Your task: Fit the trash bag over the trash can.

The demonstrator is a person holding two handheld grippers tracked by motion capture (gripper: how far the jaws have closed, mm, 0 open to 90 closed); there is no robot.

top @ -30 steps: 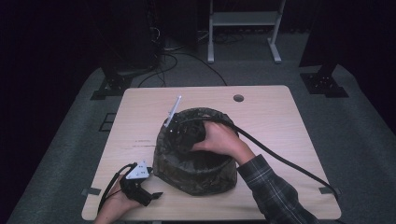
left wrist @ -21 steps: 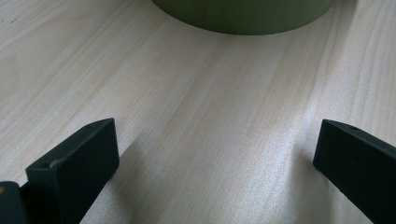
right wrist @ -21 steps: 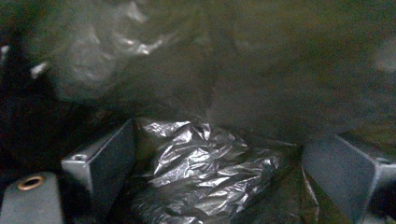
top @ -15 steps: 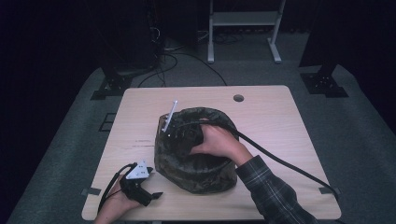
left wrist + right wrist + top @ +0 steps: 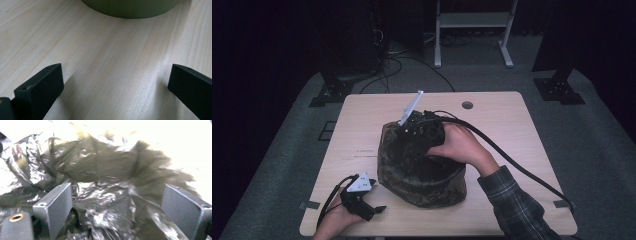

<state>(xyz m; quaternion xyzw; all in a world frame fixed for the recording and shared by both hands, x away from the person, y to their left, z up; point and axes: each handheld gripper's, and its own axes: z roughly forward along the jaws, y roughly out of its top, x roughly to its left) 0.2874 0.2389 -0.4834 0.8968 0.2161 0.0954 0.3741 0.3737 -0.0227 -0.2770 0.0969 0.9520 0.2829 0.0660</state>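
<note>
Lining step: right gripper (image 5: 414, 131), jaws spread, presses black bin liner (image 5: 105, 202) into bin (image 5: 422, 170); left gripper (image 5: 362, 202) rests released. Next: tuck liner deeper.

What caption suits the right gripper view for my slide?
Right gripper, jaws open, pressing into crinkled glossy black plastic liner.

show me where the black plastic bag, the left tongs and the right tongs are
black plastic bag (image 5: 419, 172), high view, on its crinkled front side.
left tongs (image 5: 377, 209), high view, at the jaw tips.
right tongs (image 5: 117, 202), right gripper view, midway between the open jaws.
</note>
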